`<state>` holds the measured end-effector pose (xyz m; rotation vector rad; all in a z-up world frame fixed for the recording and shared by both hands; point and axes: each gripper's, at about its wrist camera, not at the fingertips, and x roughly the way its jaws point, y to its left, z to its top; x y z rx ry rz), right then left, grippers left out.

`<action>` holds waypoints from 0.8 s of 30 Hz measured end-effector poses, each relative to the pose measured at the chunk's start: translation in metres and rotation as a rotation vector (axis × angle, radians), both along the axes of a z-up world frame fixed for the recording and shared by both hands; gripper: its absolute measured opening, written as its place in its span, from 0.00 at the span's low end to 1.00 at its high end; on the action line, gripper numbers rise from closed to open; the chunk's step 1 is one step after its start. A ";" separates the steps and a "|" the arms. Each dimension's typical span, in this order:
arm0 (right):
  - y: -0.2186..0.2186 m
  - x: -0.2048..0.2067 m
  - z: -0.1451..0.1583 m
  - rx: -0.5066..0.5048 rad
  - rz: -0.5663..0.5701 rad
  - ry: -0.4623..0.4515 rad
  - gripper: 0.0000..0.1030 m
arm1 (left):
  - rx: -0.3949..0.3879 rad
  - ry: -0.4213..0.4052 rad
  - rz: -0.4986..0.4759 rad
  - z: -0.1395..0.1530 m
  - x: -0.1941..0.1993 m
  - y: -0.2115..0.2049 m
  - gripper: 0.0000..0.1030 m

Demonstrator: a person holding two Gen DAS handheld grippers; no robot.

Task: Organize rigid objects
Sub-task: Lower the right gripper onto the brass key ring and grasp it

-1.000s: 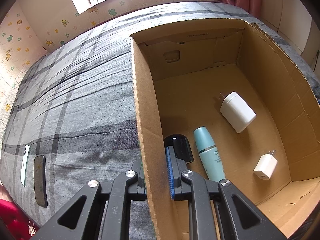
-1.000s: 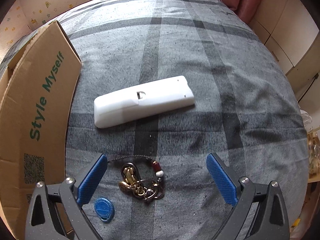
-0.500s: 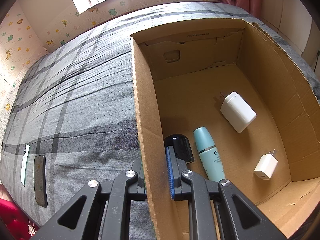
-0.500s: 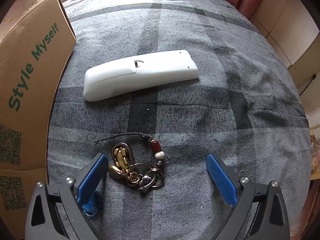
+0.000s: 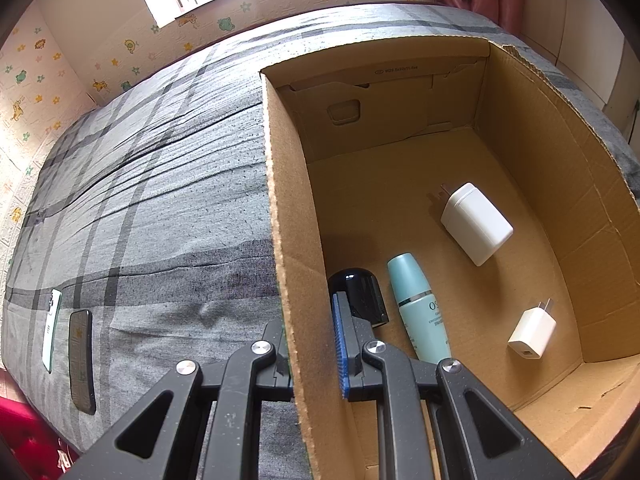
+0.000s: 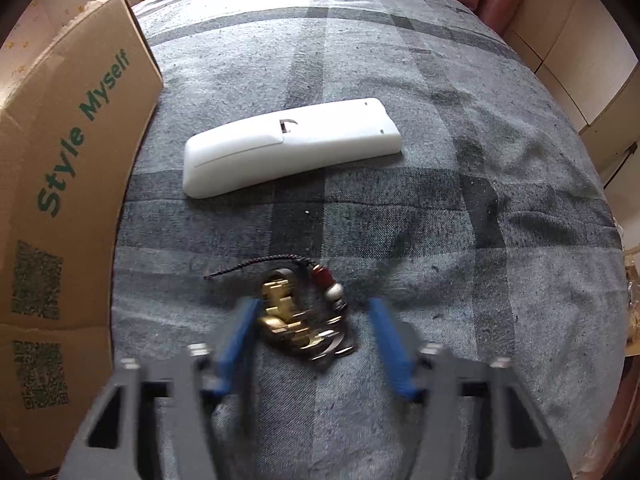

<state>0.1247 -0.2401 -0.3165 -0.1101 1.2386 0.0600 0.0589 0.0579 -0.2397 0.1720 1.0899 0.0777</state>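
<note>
Your two grippers: one on the box wall, one over the keys

Your left gripper (image 5: 312,344) is clamped on the cardboard box (image 5: 296,280) wall; inside lie a black cap (image 5: 360,292), teal bottle (image 5: 416,304) and two white chargers (image 5: 476,224). Your right gripper (image 6: 312,332) (blurred) has its jaws part-way apart, flanking the keychain (image 6: 300,316) on the plaid bedspread (image 6: 480,240); beyond lies the white remote (image 6: 292,146)

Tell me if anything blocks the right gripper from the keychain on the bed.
Nothing visible does. The right gripper is open with the keychain lying between its fingers on the blanket. The white remote lies beyond it, apart, and the cardboard box stands off to the side.
</note>
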 end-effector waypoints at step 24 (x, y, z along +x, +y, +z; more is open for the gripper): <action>-0.004 -0.015 0.051 0.028 -0.010 -0.053 0.15 | -0.007 0.000 0.001 0.001 0.000 0.004 0.15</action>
